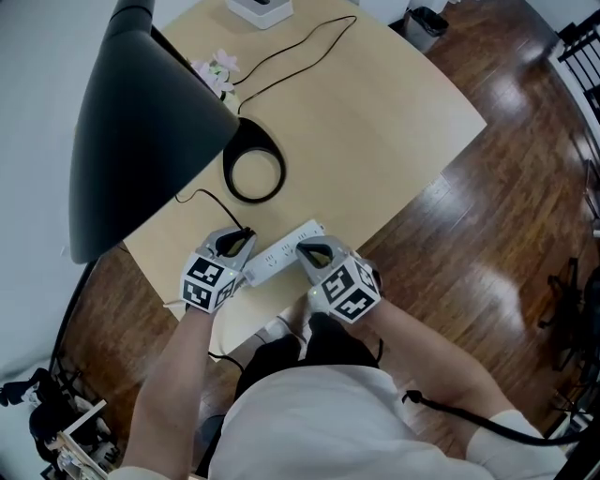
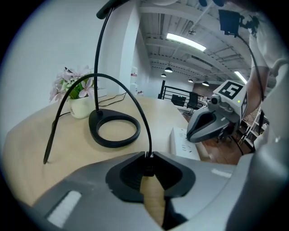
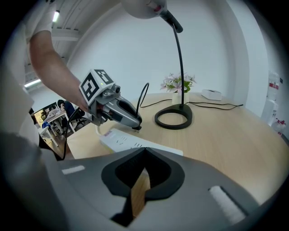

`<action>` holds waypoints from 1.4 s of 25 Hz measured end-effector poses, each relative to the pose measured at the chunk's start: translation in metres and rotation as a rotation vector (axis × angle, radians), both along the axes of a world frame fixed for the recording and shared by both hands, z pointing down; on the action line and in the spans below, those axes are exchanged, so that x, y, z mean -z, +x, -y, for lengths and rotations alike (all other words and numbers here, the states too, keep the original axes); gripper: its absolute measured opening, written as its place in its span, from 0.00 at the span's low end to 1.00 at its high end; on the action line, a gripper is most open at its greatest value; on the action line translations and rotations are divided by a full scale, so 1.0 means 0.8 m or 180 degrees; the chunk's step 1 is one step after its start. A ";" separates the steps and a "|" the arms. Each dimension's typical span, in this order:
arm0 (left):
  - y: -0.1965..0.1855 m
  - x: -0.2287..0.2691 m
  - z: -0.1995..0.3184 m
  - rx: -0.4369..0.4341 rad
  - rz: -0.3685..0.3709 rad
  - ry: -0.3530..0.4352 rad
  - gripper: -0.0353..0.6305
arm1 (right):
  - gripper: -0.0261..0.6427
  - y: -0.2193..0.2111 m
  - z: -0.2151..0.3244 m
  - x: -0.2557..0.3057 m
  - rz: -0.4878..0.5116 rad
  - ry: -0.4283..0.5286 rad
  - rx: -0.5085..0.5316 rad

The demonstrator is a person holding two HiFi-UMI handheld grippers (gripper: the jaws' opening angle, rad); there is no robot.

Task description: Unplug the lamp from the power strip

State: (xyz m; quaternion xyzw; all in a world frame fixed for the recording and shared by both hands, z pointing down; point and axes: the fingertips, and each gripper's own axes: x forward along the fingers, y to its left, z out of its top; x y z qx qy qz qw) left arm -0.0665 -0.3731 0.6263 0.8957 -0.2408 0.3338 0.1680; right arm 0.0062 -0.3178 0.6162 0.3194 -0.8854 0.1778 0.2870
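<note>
The black lamp has a big shade (image 1: 141,131) at the left and a ring base (image 1: 253,172) on the pale table (image 1: 375,122). Its thin cord (image 1: 202,195) runs from the base to my left gripper (image 1: 246,233), which is shut on the black plug (image 2: 147,159). The plug hangs just past the far edge of the white power strip (image 1: 281,255), apart from its sockets (image 3: 121,140). My right gripper (image 1: 303,248) is shut, with its tips down on the strip's right part. The right gripper view shows the left gripper (image 3: 134,127) over the strip.
A small pot of pink flowers (image 1: 217,71) stands behind the lamp. A white box (image 1: 261,9) with its own black cable sits at the table's far end. The strip lies close to the table's near edge, with wooden floor (image 1: 506,234) beyond and a dark bin (image 1: 427,26) there.
</note>
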 end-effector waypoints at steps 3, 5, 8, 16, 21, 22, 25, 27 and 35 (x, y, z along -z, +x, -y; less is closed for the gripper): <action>-0.001 0.000 0.000 0.0021 -0.0027 -0.0019 0.15 | 0.05 0.000 0.000 0.000 0.0011 -0.0009 -0.0010; -0.001 -0.001 0.000 0.0037 -0.0011 -0.0027 0.16 | 0.05 0.001 0.000 -0.001 0.0031 -0.0034 -0.0021; -0.005 -0.002 0.002 0.0073 0.0032 0.0008 0.21 | 0.05 0.000 0.003 -0.003 0.0071 -0.0075 -0.0059; -0.016 0.016 -0.003 0.0217 -0.0064 0.0106 0.26 | 0.05 0.002 0.003 -0.004 0.0013 -0.0007 -0.0064; -0.032 0.060 -0.011 0.0388 -0.0215 0.0272 0.26 | 0.05 0.003 0.004 0.002 -0.0005 0.0033 0.0004; -0.035 0.069 -0.015 0.0415 -0.0251 0.0309 0.26 | 0.05 0.001 0.004 0.006 0.0010 0.0074 0.0023; -0.041 0.093 -0.031 0.0462 -0.0380 0.0389 0.26 | 0.06 -0.001 0.000 0.020 0.0066 0.0185 0.0041; -0.043 0.107 -0.044 0.0476 -0.0473 0.0430 0.26 | 0.07 -0.001 -0.007 0.031 0.0105 0.0241 0.0012; -0.062 0.190 -0.143 0.0406 -0.0826 0.0644 0.23 | 0.08 0.010 -0.095 0.090 0.0194 0.0349 -0.0227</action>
